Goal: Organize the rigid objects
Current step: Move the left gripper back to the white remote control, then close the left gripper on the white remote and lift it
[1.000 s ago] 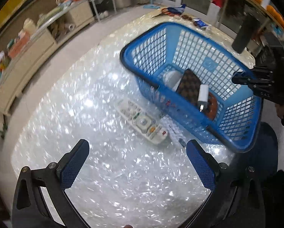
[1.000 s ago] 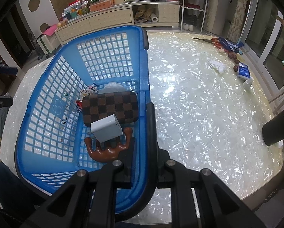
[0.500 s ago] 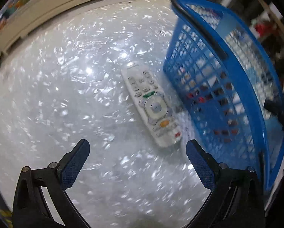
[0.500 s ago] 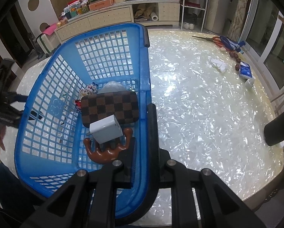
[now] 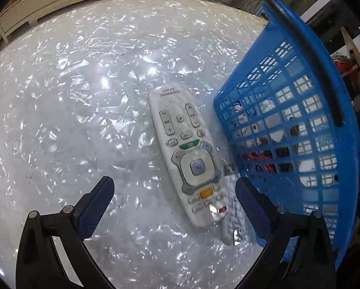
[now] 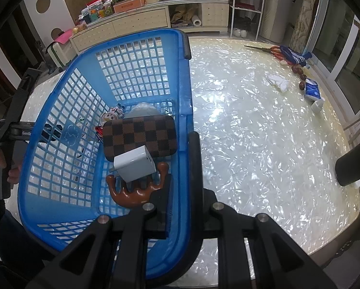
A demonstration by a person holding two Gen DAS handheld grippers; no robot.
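Note:
A white remote control (image 5: 189, 154) lies on the pearly white table beside the blue plastic basket (image 5: 298, 130). My left gripper (image 5: 174, 207) is open, low over the table, with the remote's near end between its blue-padded fingers. My right gripper (image 6: 183, 168) is shut on the blue basket's rim (image 6: 186, 110). Inside the basket lie a brown checkered case (image 6: 140, 136), a white charger block (image 6: 134, 167), a brown claw-shaped piece (image 6: 139, 191) and a small figurine (image 6: 112, 115).
A small metal-tipped item (image 5: 230, 233) lies under the remote's near end. Scissors (image 6: 264, 48), a blue cloth (image 6: 293, 54), crumpled tissue (image 6: 277, 80), brown beads and a blue packet (image 6: 311, 91) sit at the table's far right. Cabinets stand beyond the table.
My left gripper has dropped and moved in toward the remote, which now fills the space between its fingers. My right gripper stays shut on the basket rim, which has barely moved.

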